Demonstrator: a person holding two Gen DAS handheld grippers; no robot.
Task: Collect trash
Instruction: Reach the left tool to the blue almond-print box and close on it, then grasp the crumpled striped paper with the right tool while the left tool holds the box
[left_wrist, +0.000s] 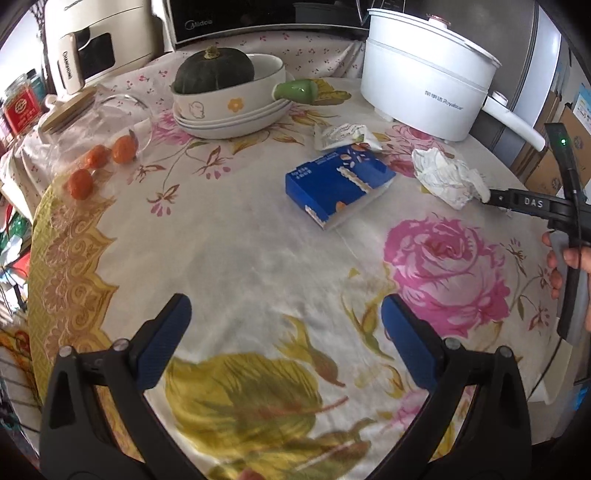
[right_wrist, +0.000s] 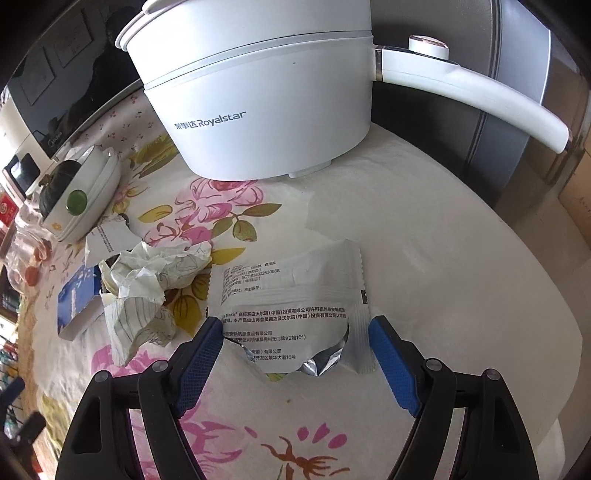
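Right claw (right_wrist: 295, 339): apart, straddling the torn wrapper (right_wrist: 291, 302) flat on the bench (right_wrist: 443, 258), not yet pinching.
Left claw (left_wrist: 286, 314): apart, empty.
Left to collect: crumpled paper (right_wrist: 147, 291), blue box (left_wrist: 338, 181), nothing gathered yet.

Left gripper (left_wrist: 286, 325) over bench (left_wrist: 258, 266), fingers (left_wrist: 166, 339) spread wide, nothing between them. Blue box (left_wrist: 338, 182) lies mid-bench. Torn white wrapper (left_wrist: 349, 136) just beyond box. Crumpled paper (left_wrist: 448, 177) right of box, right gripper (left_wrist: 524, 203) tip touching or just beside it; hand (left_wrist: 570, 266) at right edge. White pot (left_wrist: 424, 77) far right. Squash (left_wrist: 214, 72) in bowl (left_wrist: 236, 99) on stacked plates. Three oranges (left_wrist: 99, 166) at left, by glass jar (left_wrist: 70, 110).
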